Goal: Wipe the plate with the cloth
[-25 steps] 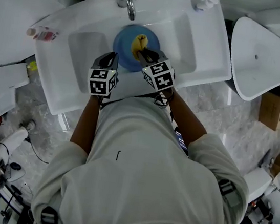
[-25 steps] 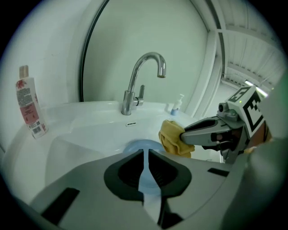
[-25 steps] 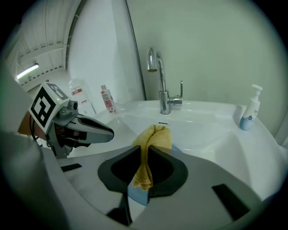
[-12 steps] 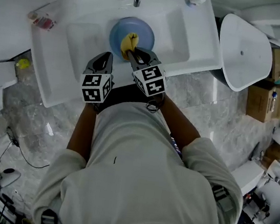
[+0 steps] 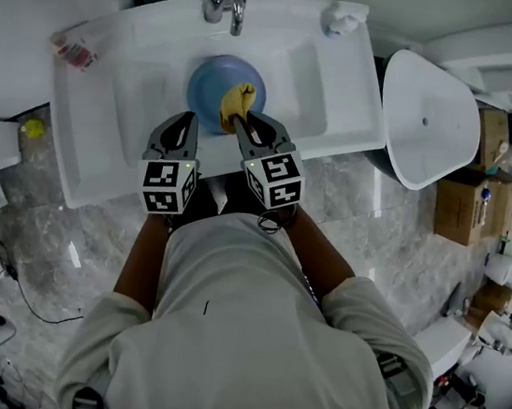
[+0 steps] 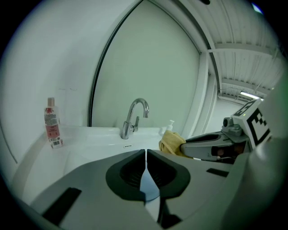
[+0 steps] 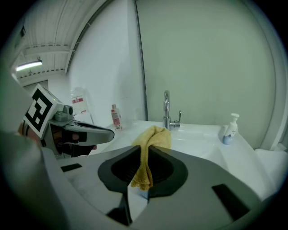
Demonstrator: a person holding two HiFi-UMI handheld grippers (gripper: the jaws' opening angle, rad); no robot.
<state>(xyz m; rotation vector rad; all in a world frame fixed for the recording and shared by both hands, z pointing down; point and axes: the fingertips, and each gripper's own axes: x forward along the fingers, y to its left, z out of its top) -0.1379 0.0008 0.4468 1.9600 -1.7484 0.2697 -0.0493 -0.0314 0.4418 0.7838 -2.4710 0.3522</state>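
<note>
The person (image 5: 246,339) in a white shirt stands on a marble floor (image 5: 70,248) at the near edge of a white sink (image 5: 294,67), holding both tools side by side over that edge, their marker cubes nearest the body. The left gripper (image 6: 146,155) has its jaws pressed together with nothing between the pads; only a sliver of pale blue shows through the slot behind the tips. In the head view its tip lies over the plate's near-left edge, and whether it touches there cannot be told. The right gripper (image 7: 144,150), just to its right and apart from it, is pinching the cloth (image 7: 155,135). The yellow fabric bunches up past the tips and a short tail hangs down behind them. In the head view the cloth overlaps the near-right part of the plate (image 5: 208,88). The plate is blue and round and sits in the middle of the basin, below the tap (image 5: 229,6). The chrome tap stands at the far rim. A small pink-labelled bottle (image 5: 74,52) stands on the sink's far-left corner, well apart from the plate, and a soap pump (image 5: 344,17) is at the far right. A white tub (image 5: 429,119) stands on the floor to the right of the sink, with cardboard boxes (image 5: 465,200) beyond it.
</note>
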